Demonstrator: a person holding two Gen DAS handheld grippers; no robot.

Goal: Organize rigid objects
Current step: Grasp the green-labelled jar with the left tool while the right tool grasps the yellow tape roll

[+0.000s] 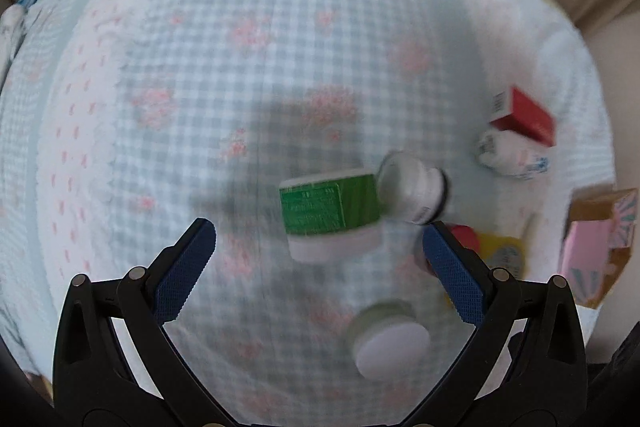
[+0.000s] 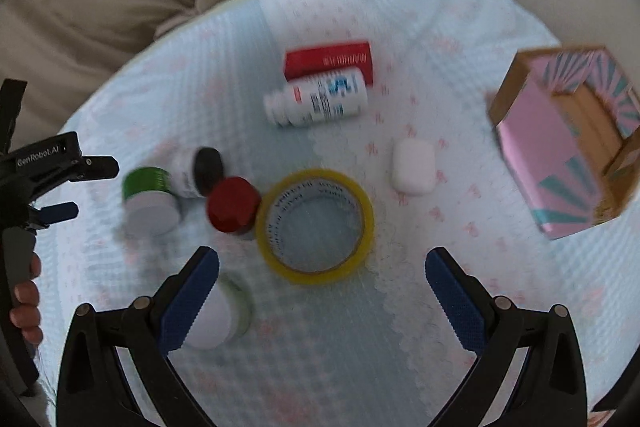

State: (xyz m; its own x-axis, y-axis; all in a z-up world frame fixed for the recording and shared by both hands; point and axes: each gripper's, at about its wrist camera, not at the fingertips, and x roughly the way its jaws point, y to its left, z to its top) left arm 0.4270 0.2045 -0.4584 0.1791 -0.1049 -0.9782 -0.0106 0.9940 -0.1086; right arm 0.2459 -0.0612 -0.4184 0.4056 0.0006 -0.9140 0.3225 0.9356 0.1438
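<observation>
Left wrist view: the left gripper (image 1: 319, 241), spread wide and holding nothing, hovers above a green-labelled jar (image 1: 330, 213) at frame centre, touching a white bottle (image 1: 414, 189). To grasp cleanly, straddle the jar alone. Right wrist view: the right gripper (image 2: 322, 269), also spread, frames a yellow tape roll (image 2: 316, 225); the pink box (image 2: 568, 139) sits right.

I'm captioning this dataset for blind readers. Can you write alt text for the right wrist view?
The open right gripper hovers above a yellow tape roll on a pale quilted cloth. Around the roll lie a red-capped jar, a green-labelled jar, a white pill bottle against a red box, and a pink cardboard box.
</observation>
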